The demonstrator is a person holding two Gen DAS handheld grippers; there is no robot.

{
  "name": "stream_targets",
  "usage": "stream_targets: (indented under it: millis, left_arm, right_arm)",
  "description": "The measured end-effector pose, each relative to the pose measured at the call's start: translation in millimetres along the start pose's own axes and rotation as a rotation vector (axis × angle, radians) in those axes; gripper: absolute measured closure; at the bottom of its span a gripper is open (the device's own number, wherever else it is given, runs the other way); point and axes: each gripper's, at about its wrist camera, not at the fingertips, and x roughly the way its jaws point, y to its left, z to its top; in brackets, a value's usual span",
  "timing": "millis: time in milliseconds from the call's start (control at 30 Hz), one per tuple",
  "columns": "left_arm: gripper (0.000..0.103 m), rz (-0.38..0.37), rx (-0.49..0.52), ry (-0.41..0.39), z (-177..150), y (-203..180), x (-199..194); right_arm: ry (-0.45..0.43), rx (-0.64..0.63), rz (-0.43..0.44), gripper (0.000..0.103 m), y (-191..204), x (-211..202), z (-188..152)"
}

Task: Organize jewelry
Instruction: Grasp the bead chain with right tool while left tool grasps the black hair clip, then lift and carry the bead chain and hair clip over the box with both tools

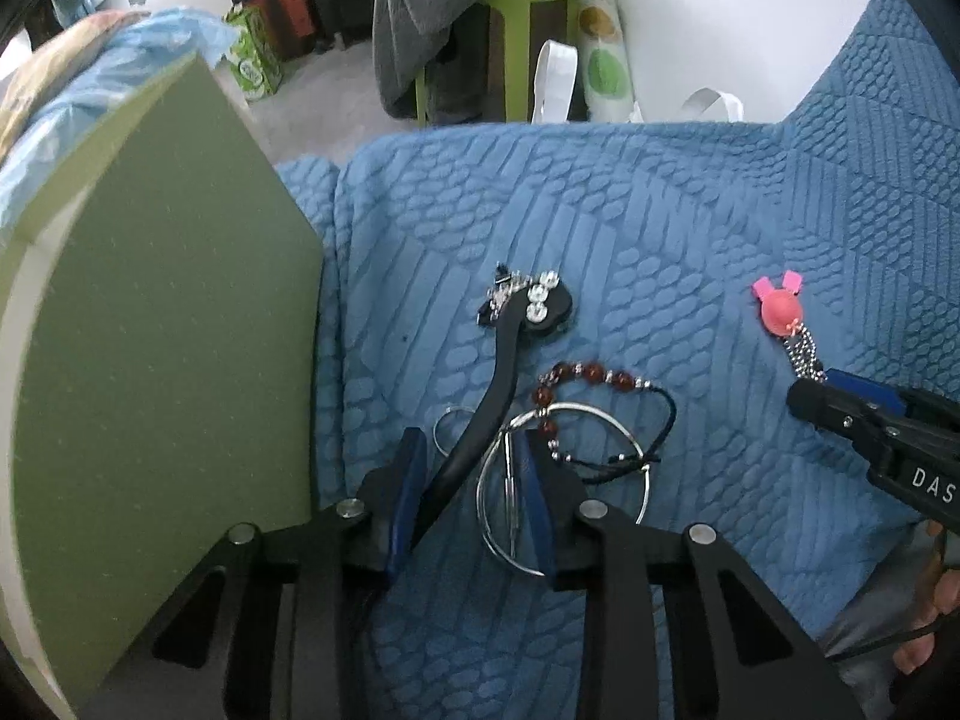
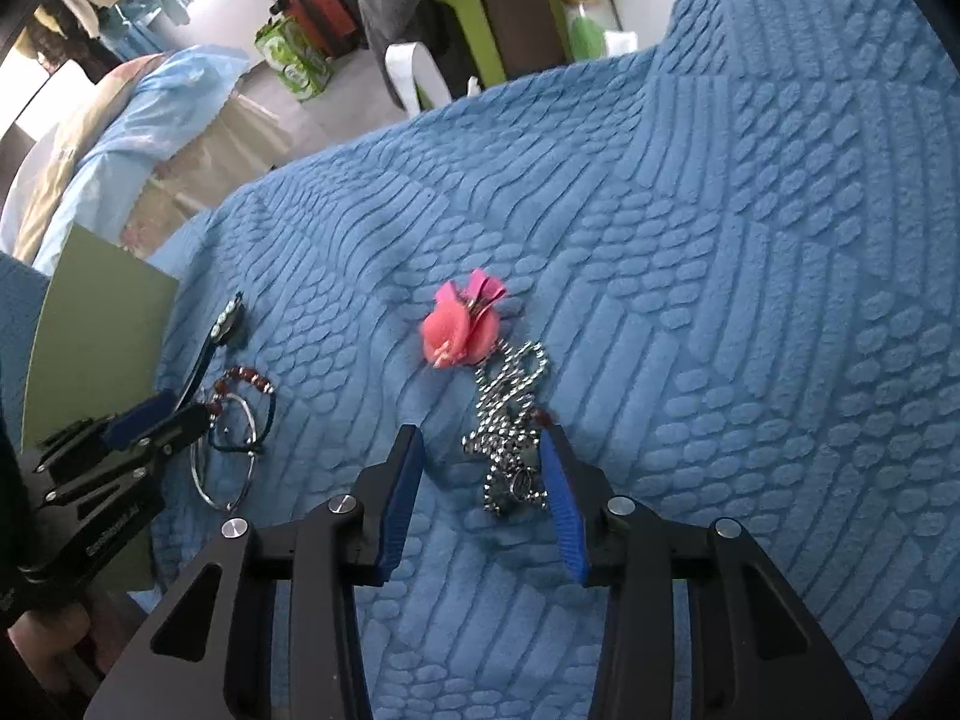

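Left wrist view: the left gripper [image 1: 471, 450] stands spread, its fingers [image 1: 405, 480] straddling a black hairclip [image 1: 501, 354], with a silver bangle [image 1: 540, 480] and bead bracelet [image 1: 576, 378] just right. Right wrist view: the right gripper [image 2: 483, 450] is spread over a ball chain [image 2: 510, 432]; its pink charm [image 2: 459, 330] lies ahead on the blue quilt [image 2: 720, 300].

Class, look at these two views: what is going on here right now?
A person holds two grippers over a blue textured bedspread strewn with jewelry. The left gripper sits open around a black strap with rhinestones, beside a silver hoop and a red beaded bracelet. The right gripper is open around a silver ball chain attached to a pink round charm. A green box waits at left.
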Motion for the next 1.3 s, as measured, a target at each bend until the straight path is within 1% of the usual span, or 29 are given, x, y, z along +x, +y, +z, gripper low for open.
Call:
stream_targets:
  millis: [67,100,200,300,433,633,733,833,1100,1233,1300]
  left_arm:
    - [0.075,0.005,-0.001,-0.004,-1.6,2.2,1.4]
    - [0.076,0.006,-0.002,-0.005,-1.7,3.2,1.7]
    - [0.084,0.002,0.001,-0.005,-3.3,2.8,1.7]
    - [0.089,0.004,0.011,-0.005,-3.8,0.2,2.1]
    - [0.096,0.000,0.011,-0.005,-5.5,-4.5,1.8]
    - [0.097,-0.015,0.001,-0.005,-6.2,-5.8,-1.2]
    - [0.097,-0.021,-0.005,-0.015,-8.0,-6.9,-6.4]
    - [0.097,-0.027,-0.005,-0.024,-8.1,-9.7,-12.7]
    - [0.097,-0.045,-0.011,-0.069,-9.6,-9.9,-36.8]
    - [0.097,-0.056,-0.022,-0.098,-14.4,-7.1,-50.2]
    - [0.098,-0.077,-0.039,-0.102,-15.0,-3.6,-54.3]
  right_arm:
    - [0.003,-0.038,-0.030,0.066,6.0,1.3,-0.4]
    - [0.000,-0.045,-0.039,0.068,8.0,1.6,-1.0]
    - [-0.004,-0.065,-0.088,0.082,8.3,1.9,-1.7]
    - [0.000,-0.054,-0.091,0.091,4.0,1.6,-1.1]
    - [0.007,-0.026,-0.068,0.095,0.5,0.5,-0.1]
    - [-0.001,0.007,-0.042,0.097,-4.7,-4.9,0.6]
    - [-0.007,0.001,-0.033,0.097,-0.8,-6.6,-0.3]
    - [-0.025,-0.013,-0.042,0.097,3.7,-12.1,-1.9]
    - [-0.059,0.020,0.015,0.097,6.3,-34.6,-2.6]
    - [-0.075,0.032,0.024,0.097,5.2,-47.9,-4.4]
    - [-0.083,0.031,0.025,0.097,6.3,-54.4,-6.4]
